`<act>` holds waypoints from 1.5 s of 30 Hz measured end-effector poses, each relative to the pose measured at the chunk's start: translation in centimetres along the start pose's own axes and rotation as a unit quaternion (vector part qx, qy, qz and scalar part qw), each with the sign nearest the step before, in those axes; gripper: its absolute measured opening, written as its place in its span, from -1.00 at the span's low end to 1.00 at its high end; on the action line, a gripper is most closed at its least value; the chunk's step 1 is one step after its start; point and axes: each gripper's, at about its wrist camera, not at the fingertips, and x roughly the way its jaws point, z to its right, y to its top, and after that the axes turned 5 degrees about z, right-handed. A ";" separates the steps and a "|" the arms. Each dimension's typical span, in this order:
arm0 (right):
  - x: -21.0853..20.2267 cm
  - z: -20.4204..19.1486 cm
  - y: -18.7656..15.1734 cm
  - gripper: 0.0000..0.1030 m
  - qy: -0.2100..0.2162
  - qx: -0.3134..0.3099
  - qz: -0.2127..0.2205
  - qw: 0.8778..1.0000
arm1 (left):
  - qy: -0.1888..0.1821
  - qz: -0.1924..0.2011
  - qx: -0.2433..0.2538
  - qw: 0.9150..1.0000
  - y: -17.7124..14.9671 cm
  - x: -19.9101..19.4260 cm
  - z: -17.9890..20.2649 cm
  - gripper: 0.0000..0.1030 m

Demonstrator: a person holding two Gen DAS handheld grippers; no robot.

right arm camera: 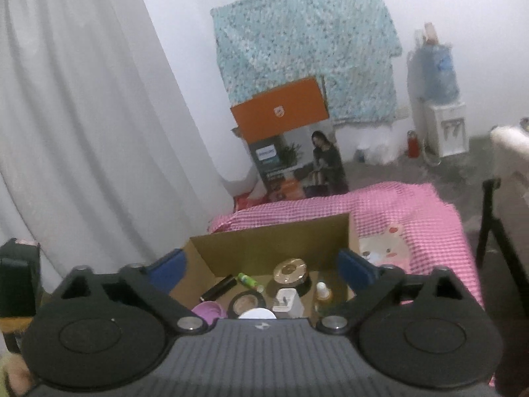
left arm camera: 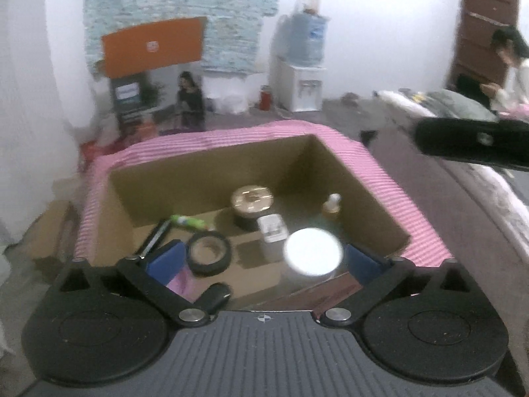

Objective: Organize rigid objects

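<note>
Inside the open cardboard box (left arm camera: 363, 198), on its floor: a round gold-lidded tin (left arm camera: 252, 198) toward the far wall, a small amber dropper bottle (left arm camera: 331, 207) near the right wall, a white charger plug (left arm camera: 271, 228) just in front of the tin, a white round lid (left arm camera: 313, 252) nearest the camera, a black ring of tape (left arm camera: 209, 253) left of it, a green tube (left arm camera: 190, 221) and a dark pen-like stick (left arm camera: 155, 239) farther left. Below the ring, a short black cylinder (left arm camera: 216, 296) and something pink (left arm camera: 178, 286), too blurred to name. Around the box, a pink checked cloth (left arm camera: 390, 178) over the desk.

Over the near edge, left hand-held gripper (left arm camera: 263, 261) with blue pads (left arm camera: 167, 259) spread wide, nothing between them. Right hand-held gripper (right arm camera: 263, 269) likewise spread wide and empty above the same box; in the left view, only its black body at the right edge.

Beyond, an orange-topped product carton (right arm camera: 287, 145), a patterned blue cloth (right arm camera: 307, 53) on the wall, a water dispenser (left arm camera: 302, 66), a white curtain (right arm camera: 82, 115). Far right, a seated person (left arm camera: 510, 66).
</note>
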 end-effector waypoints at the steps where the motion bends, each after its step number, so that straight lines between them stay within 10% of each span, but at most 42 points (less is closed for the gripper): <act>1: -0.4 -0.2 -0.2 1.00 -0.008 -0.006 0.001 1.000 | 0.015 0.000 -0.003 1.000 -0.2 -0.2 -0.1 1.00; 16: 2.0 -4.5 -6.1 1.00 -0.154 -0.080 -0.032 0.984 | 0.122 -0.008 -0.029 0.992 -2.1 0.0 -2.4 1.00; 45: 6.1 -5.0 -7.9 1.00 -0.186 -0.082 -0.081 0.976 | 0.120 -0.025 -0.069 0.990 -2.9 -0.2 -4.3 1.00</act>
